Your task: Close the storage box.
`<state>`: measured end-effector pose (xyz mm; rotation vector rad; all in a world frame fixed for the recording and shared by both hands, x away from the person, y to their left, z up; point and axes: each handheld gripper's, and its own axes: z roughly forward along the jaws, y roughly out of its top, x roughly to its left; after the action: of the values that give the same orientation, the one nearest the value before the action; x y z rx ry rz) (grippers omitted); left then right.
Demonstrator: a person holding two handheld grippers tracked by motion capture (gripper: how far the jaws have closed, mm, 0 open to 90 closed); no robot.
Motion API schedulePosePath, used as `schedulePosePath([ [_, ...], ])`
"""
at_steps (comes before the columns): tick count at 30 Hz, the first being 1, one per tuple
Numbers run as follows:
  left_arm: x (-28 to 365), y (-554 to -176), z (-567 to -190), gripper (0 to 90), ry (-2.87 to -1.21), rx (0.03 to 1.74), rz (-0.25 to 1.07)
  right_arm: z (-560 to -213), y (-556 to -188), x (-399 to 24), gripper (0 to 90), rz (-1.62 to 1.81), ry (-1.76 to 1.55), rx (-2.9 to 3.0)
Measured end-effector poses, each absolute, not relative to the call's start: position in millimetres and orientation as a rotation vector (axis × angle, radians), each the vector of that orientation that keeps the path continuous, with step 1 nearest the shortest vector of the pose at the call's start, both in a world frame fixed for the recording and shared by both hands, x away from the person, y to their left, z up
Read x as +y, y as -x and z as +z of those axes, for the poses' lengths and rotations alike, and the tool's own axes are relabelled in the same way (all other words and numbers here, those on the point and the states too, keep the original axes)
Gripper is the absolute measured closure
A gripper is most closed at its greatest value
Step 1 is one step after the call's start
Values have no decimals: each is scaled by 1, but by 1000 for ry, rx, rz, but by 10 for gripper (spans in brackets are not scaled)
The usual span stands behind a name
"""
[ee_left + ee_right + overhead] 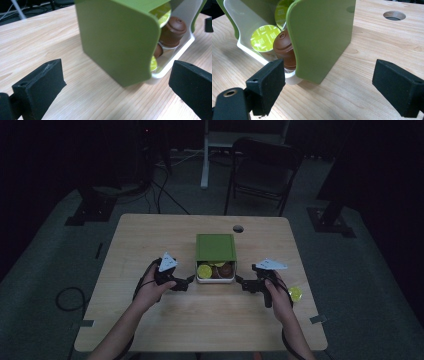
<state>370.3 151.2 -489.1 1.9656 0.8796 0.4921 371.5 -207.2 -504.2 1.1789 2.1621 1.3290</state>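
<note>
High view | left tongs [191, 279] wide apart, empty | right tongs [239, 280] wide apart, flanking green box [215, 247]

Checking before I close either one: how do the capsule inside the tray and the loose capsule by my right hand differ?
The capsule with the green lid sits inside the white tray, crowded against brown capsules; the loose capsule lies alone on the table. The first lies between the left gripper and right gripper; the loose one lies outside them, beside the right hand. Both show yellow-green foil lids.
</note>
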Motion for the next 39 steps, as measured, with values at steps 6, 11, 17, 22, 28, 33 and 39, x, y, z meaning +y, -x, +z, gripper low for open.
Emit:
schedulePosePath([
  [6,164,-366,-494,1,-1963,903,481,-507,-366,-209,109,1313,-1181,2168],
  [11,174,-363,-497,1,-1964,926,489,-510,-362,-211,109,1286,-1195,2164],
  [17,187,-355,-502,1,-1959,973,512,-514,-352,-217,109,1252,-1195,2180],
  [22,195,-349,-508,1,-1966,1006,513,-517,-344,-222,109,1242,-1213,2174],
  [28,207,-342,-512,1,-1965,1049,511,-523,-334,-227,109,1230,-1231,2180],
  [33,217,-335,-517,1,-1958,1093,496,-527,-326,-230,109,1203,-1234,2181],
  [39,231,-328,-521,1,-1943,1159,509,-529,-318,-234,109,1187,-1245,2188],
])
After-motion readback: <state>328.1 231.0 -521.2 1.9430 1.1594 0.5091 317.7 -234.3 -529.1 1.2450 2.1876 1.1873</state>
